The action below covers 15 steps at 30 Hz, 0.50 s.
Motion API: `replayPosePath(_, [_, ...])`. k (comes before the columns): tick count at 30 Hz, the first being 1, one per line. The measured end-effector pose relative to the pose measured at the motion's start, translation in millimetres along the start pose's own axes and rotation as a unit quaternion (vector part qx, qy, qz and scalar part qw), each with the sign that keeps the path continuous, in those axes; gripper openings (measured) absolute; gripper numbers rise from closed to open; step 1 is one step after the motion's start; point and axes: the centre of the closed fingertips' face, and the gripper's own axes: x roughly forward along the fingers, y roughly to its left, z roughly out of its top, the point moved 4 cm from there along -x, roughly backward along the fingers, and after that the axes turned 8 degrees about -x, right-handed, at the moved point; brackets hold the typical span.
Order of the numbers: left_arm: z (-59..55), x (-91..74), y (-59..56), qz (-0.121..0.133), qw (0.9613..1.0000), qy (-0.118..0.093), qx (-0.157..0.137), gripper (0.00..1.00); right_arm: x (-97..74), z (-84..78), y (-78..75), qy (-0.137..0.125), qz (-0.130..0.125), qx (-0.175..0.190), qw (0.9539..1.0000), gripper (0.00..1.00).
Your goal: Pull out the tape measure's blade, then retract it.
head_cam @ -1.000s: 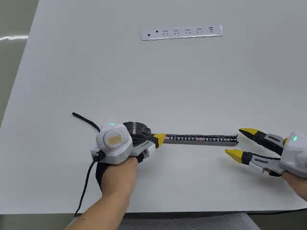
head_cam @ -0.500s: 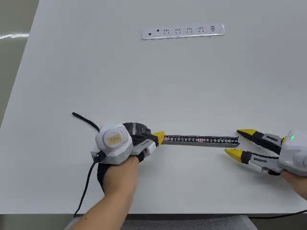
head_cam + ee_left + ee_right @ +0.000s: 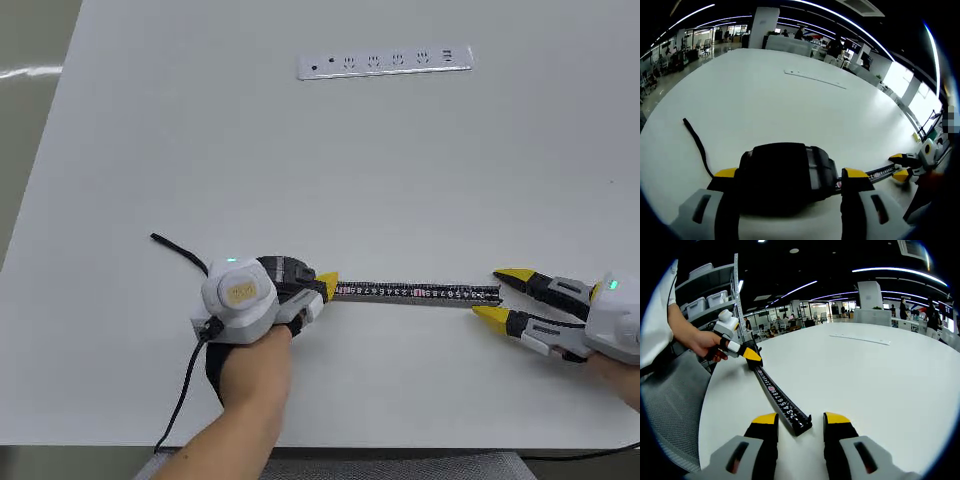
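1. My left claw [image 3: 791, 175] is clenched on the tape measure case [image 3: 285, 272], one jaw on each flank. I judge that this pins the case to the white table [image 3: 300, 150] so that it cannot slide when the blade moves.
2. The blade [image 3: 415, 292] lies drawn out flat on the table. It runs from the mouth of the case towards my right claw [image 3: 801, 419], numbers facing up.
3. My right claw is released. Its yellow tips stand on either side of the blade's end hook [image 3: 801, 429], with a gap at each side, so they bracket the hook and do not pinch it. I take it that this placing lets me either catch the hook or leave the blade free to run home.
4. A black cord [image 3: 180, 255] trails off behind the case. It may be the wrist strap of the tape measure or a cable; I cannot tell which.
5. A white power strip [image 3: 384, 62] lies well apart at the far side of the table.
6. Nothing lies across the blade's line back to the case.
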Motion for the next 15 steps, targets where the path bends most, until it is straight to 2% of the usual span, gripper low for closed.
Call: replayPosePath(15, [-0.5,1.3,2.1,0.015,0.9999,-0.004,0.005,0.77,0.2,-0.9,2.9,-0.009,0.013,-0.004,0.9999,0.29])
